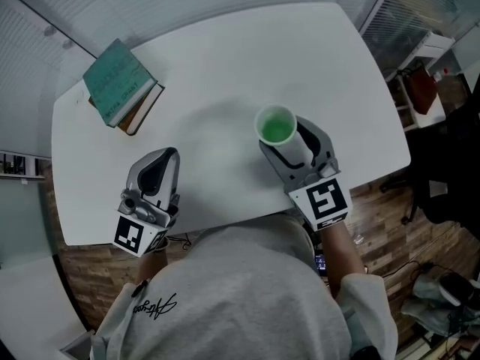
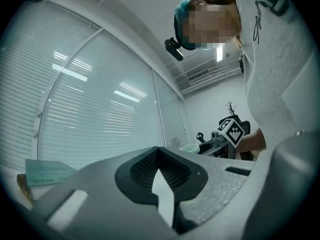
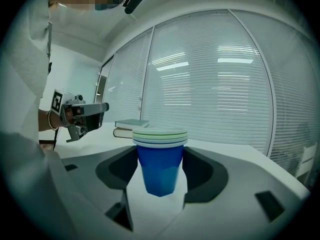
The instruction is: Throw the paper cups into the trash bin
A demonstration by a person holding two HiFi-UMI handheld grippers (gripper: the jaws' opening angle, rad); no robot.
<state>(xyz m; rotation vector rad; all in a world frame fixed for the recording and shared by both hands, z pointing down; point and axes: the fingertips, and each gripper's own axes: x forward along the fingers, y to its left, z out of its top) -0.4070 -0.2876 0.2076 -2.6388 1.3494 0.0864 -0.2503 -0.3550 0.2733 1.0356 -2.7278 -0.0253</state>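
Note:
A stack of nested paper cups [image 1: 276, 126], blue outside and green inside, sits between the jaws of my right gripper [image 1: 289, 139], which is shut on it over the near right part of the white table [image 1: 225, 58]. In the right gripper view the cups [image 3: 161, 156] stand upright between both jaws, with several rims stacked at the top. My left gripper [image 1: 166, 156] hovers over the near left of the table, shut with nothing in it; its jaws meet at the tips [image 2: 159, 151]. No trash bin shows in any view.
Two stacked books [image 1: 120, 85] lie at the table's far left corner. Window blinds run behind the table. To the right, past the table edge, are a dark chair [image 1: 442, 178] and a shelf with a red object [image 1: 421, 88] on wooden floor.

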